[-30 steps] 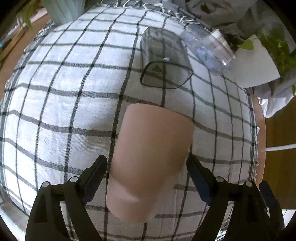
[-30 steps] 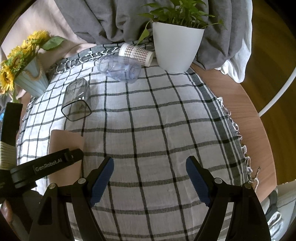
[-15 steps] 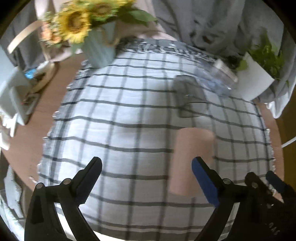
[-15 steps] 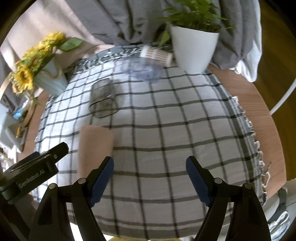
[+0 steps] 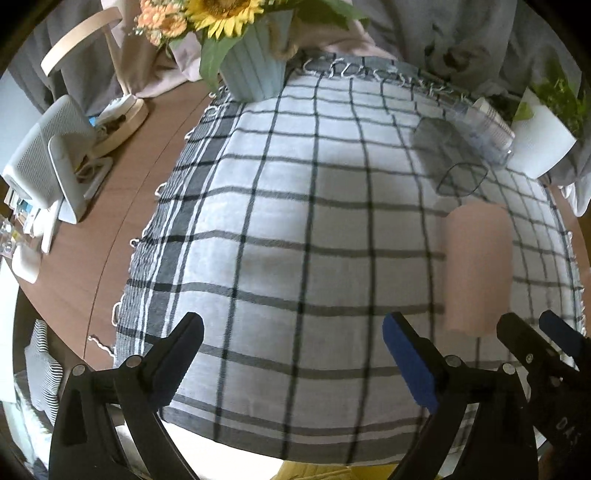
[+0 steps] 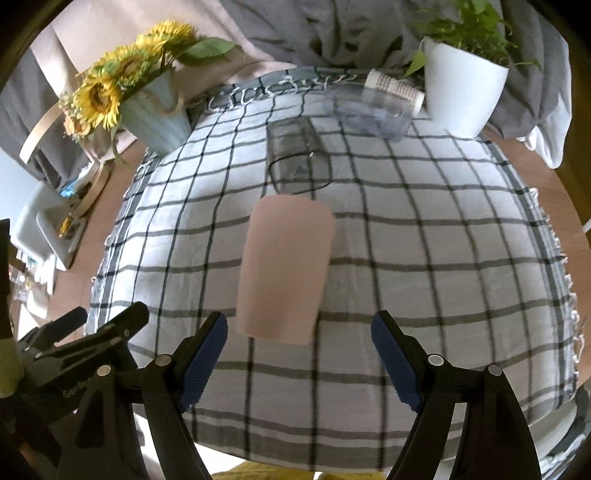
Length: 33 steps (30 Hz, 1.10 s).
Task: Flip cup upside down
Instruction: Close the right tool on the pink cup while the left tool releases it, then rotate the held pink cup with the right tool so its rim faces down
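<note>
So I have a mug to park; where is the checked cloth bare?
Bare: the wide left half of the checked cloth, between the blue ribbed sunflower vase and the pink plastic cup. Crowded: the far right corner, where the smoky glass tumbler, clear plastic bottle and white plant pot cluster.

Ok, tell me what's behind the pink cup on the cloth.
Just behind the pink cup stands a smoky clear glass; farther back a clear cup lies on its side. The pink cup hides the cloth beneath it.

A round wooden bench (image 5: 122,206) carries a checked cloth (image 5: 295,229). Grey drapery (image 6: 332,29) hangs at the far side. Daylight falls softly across it.
</note>
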{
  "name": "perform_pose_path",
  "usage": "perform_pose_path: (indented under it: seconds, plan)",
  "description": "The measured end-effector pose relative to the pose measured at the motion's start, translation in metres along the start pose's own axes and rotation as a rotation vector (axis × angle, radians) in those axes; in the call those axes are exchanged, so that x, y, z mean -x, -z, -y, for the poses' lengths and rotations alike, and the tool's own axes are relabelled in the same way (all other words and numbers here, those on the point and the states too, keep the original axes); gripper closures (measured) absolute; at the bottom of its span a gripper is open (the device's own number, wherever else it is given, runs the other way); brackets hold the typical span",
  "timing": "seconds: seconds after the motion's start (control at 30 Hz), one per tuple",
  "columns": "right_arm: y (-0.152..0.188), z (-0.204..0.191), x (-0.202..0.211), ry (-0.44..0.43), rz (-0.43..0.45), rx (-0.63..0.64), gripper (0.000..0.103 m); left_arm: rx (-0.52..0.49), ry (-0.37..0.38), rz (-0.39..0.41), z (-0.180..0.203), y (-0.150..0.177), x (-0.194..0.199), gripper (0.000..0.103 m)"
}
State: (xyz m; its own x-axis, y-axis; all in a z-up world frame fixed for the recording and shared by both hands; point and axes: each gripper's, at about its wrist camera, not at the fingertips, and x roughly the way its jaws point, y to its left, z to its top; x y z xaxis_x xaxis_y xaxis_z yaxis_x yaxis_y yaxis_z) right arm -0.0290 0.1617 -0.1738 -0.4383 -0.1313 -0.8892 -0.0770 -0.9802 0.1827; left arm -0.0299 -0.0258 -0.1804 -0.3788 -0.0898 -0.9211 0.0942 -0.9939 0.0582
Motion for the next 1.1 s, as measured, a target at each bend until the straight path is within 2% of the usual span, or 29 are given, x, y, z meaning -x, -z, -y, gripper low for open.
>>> perform_pose_path:
  seconds: [0.33,0.47,0.8,0.87,0.93,1.1]
  plan:
    - [0.004,-0.009,-0.023,0.038,-0.007,-0.044,0.023,-0.028,-0.008,-0.032,-0.013,0.008,-0.023,0.004]
    - [0.004,-0.012,-0.021,0.055,0.016,-0.031,0.023,-0.033,-0.009,-0.03,-0.012,0.009,-0.025,0.004]
    - [0.002,-0.018,-0.042,0.063,-0.006,-0.017,0.023,-0.025,-0.009,-0.04,-0.017,0.011,-0.03,0.004]
    - [0.002,-0.018,-0.044,0.066,-0.003,-0.02,0.027,-0.029,-0.01,-0.038,-0.016,0.011,-0.029,0.004]
    - [0.002,-0.017,-0.044,0.065,-0.008,-0.02,0.037,-0.028,-0.005,-0.039,-0.015,0.011,-0.029,0.004]
    - [0.003,-0.017,-0.035,0.078,0.005,-0.015,0.039,-0.036,0.005,-0.025,-0.011,0.008,-0.024,0.004]
